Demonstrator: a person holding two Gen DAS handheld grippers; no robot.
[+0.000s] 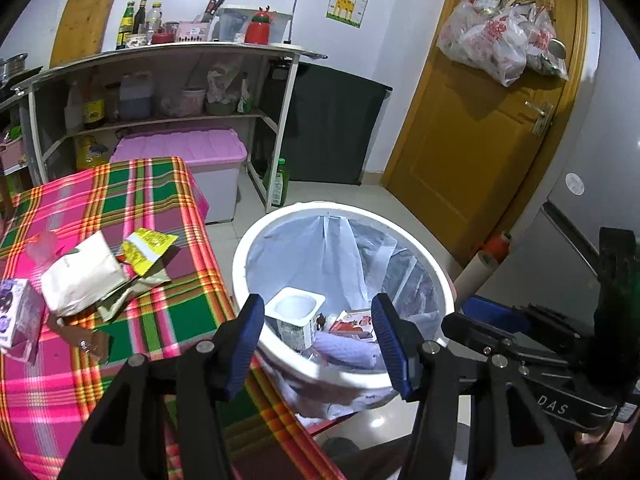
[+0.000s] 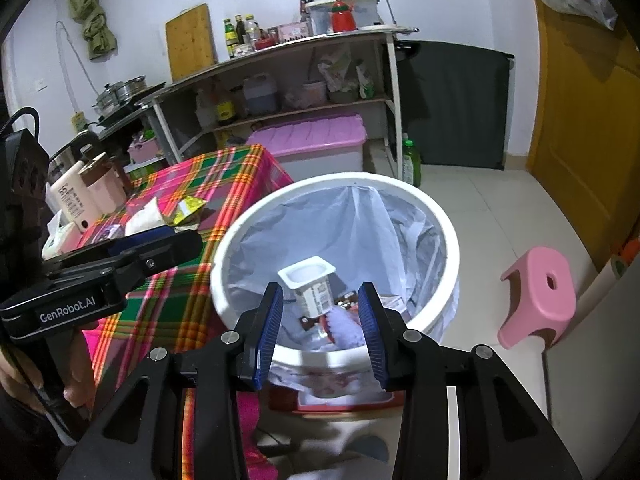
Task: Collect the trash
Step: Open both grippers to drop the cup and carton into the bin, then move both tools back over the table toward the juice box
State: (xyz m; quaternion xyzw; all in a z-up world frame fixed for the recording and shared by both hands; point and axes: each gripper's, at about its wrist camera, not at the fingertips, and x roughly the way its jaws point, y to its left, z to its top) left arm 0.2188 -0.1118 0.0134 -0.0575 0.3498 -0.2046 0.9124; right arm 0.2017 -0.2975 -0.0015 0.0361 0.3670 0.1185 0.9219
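Note:
A white bin [image 1: 239,252] with a pale liner stands on the floor against the plaid-clothed table [image 1: 152,184]. Inside it a white yogurt cup [image 1: 296,316] leans on a red-printed carton [image 1: 352,322] and purple cloth. My left gripper [image 1: 317,304] hangs open over the bin's near rim, nothing between its pads. My right gripper [image 2: 321,290] is also open above the bin [image 2: 452,232], with the yogurt cup [image 2: 310,284] lower down beyond it. On the table lie a white pouch [image 1: 82,276], a yellow wrapper [image 1: 146,248], a purple carton [image 1: 18,308] and a brown wrapper [image 1: 80,336].
A pink stool [image 2: 540,292] stands right of the bin. Behind the table are a pink-lidded box [image 1: 180,148], a loaded shelf unit [image 1: 168,56] and a green bottle [image 1: 280,182]. Cardboard tubes [image 1: 476,272] lean near the yellow door [image 1: 480,140]. Bottles and a kettle [image 2: 80,184] crowd the table's far end.

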